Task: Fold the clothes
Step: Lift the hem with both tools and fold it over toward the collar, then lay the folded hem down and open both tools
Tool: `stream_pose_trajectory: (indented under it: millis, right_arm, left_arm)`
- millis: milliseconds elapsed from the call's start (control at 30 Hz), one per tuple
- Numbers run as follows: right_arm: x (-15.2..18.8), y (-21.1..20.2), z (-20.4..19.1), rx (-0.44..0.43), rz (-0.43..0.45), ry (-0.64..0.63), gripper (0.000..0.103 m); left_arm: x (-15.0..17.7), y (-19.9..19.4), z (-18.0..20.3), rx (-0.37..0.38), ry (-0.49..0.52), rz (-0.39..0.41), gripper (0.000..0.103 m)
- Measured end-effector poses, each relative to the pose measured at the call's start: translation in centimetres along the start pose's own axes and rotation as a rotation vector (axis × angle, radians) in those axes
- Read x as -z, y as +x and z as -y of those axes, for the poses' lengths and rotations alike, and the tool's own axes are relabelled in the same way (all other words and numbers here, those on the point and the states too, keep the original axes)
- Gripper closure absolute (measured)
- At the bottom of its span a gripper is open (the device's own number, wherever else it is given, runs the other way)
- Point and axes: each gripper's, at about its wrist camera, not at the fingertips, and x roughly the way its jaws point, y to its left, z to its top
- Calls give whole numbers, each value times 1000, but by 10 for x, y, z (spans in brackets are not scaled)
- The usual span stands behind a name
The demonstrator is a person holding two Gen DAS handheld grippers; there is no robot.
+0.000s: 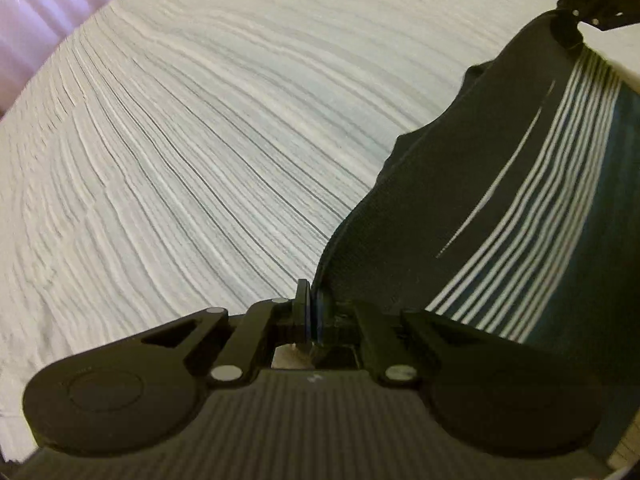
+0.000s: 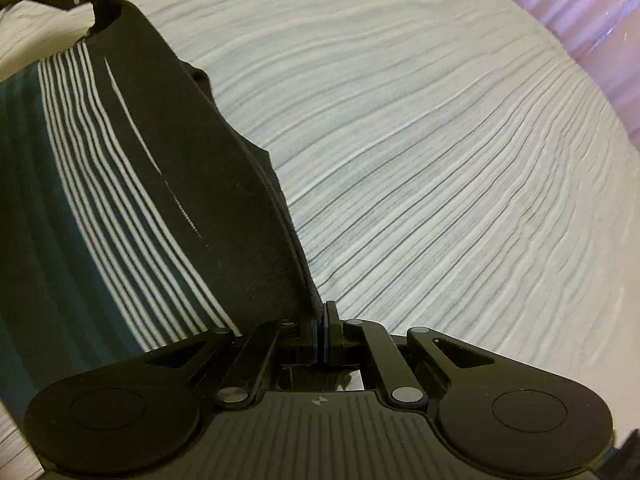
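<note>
A dark garment (image 1: 472, 184) with thin white stripes and a teal band hangs stretched between my two grippers above the table. My left gripper (image 1: 310, 308) is shut on one corner of its edge. In the left wrist view the right gripper (image 1: 576, 20) shows at the top right, holding the far corner. My right gripper (image 2: 322, 320) is shut on the garment (image 2: 132, 184) at its hem. In the right wrist view the left gripper (image 2: 96, 4) shows at the top left, gripping the other corner.
A white-grey wood-grain table top (image 1: 200, 140) lies under the garment and also shows in the right wrist view (image 2: 440, 140). A pale pink curtain (image 1: 36, 12) hangs beyond the table's far edge, also in the right wrist view (image 2: 580, 4).
</note>
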Motion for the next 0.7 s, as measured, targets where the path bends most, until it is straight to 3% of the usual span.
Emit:
stream_pose_trajectory:
  millis: [133, 233, 300, 333, 367, 467, 567, 700]
  right_arm:
    - [2, 21, 8, -20, 3, 49, 102]
    - [6, 29, 9, -15, 16, 97, 100]
    - [8, 28, 14, 28, 30, 137, 75]
    - [10, 24, 15, 70, 39, 156, 55]
    - [12, 17, 18, 109, 54, 191, 51]
    - [22, -8, 30, 143, 105, 353, 50]
    - [38, -34, 31, 121, 141, 510, 50]
    - [62, -60, 8, 61, 162, 646, 49]
  left_arm:
    - [2, 26, -3, -8, -16, -29, 94]
    - [1, 31, -11, -55, -58, -27, 88]
    - [4, 28, -24, -103, -120, -26, 88]
    - [5, 25, -32, -121, -156, -23, 88]
    - [8, 20, -40, -128, -197, -16, 88]
    - [20, -1, -56, -132, -277, 18, 88]
    - [40, -26, -60, -86, -373, 55, 87]
    - [71, -49, -39, -35, -409, 60, 83]
